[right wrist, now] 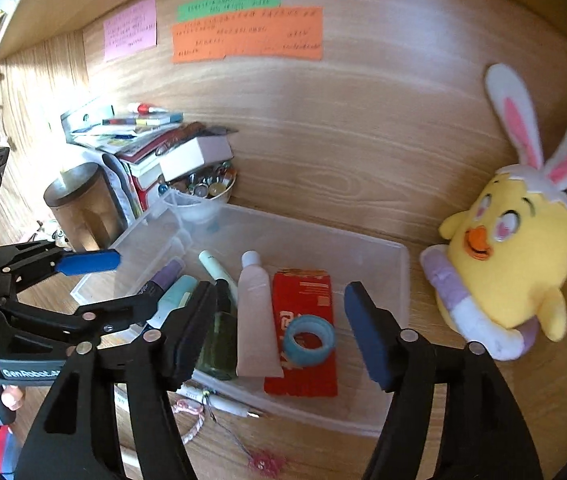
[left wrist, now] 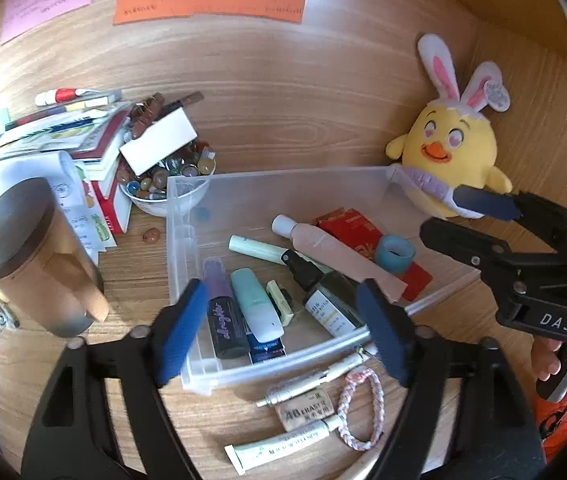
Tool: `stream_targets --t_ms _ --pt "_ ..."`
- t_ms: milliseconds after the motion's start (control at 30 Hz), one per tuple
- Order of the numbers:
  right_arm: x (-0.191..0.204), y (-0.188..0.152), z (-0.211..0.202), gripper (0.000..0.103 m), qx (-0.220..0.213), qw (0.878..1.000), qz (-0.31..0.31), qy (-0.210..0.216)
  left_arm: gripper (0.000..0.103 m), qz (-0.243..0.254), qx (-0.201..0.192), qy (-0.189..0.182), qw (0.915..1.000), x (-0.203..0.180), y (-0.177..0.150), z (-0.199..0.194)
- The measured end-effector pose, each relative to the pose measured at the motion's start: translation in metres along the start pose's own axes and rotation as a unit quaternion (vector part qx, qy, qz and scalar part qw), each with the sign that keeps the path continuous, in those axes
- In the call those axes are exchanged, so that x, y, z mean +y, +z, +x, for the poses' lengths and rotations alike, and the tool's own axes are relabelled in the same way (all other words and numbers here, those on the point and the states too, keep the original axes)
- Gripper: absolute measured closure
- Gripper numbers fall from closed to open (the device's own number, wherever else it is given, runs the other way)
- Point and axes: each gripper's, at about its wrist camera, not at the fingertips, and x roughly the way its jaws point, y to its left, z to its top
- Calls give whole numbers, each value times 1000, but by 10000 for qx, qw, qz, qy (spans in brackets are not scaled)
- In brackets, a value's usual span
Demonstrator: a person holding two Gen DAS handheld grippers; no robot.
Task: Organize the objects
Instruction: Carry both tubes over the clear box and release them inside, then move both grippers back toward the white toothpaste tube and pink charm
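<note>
A wooden desk [left wrist: 283, 92] fills both views; a clear plastic bin [left wrist: 283, 188] sits at centre, holding tubes, a dark spray bottle [left wrist: 323, 292], a red packet [right wrist: 303, 300] and a blue tape roll [right wrist: 309, 338]; a yellow chick plush [right wrist: 511, 248] stands at right. The left gripper [left wrist: 283, 332] and right gripper [right wrist: 279, 332] hover at lower frame over the bin, jaws spread, pinching nothing

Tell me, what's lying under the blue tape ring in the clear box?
The blue tape ring sits on a red packet, beside a pink tube, inside the clear box. The packet's print under the ring is covered, so it cannot be read.
</note>
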Motion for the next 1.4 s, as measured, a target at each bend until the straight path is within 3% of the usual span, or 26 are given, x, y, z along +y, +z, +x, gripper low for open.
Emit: stream_targets --t_ms 233,633,833,1167,1400 --pt "2 -14 -28 28 -237 9997 86 10 10 239 -304 204 9990 -8 -12 -29" --pt "11 -49 -49 25 -228 9997 -4 -106 5 803 -543 332 9947 -29 -46 -65" --pt "11 -68 -40 25 68 10000 28 -53 4 655 -204 174 9975 -24 -66 -53" --pt "6 -104 -18 25 621 9979 204 13 4 502 464 288 9972 -7 -99 -25" --pt "-1 -122 -2 25 928 9951 351 26 4 388 750 327 9959 2 -105 -7"
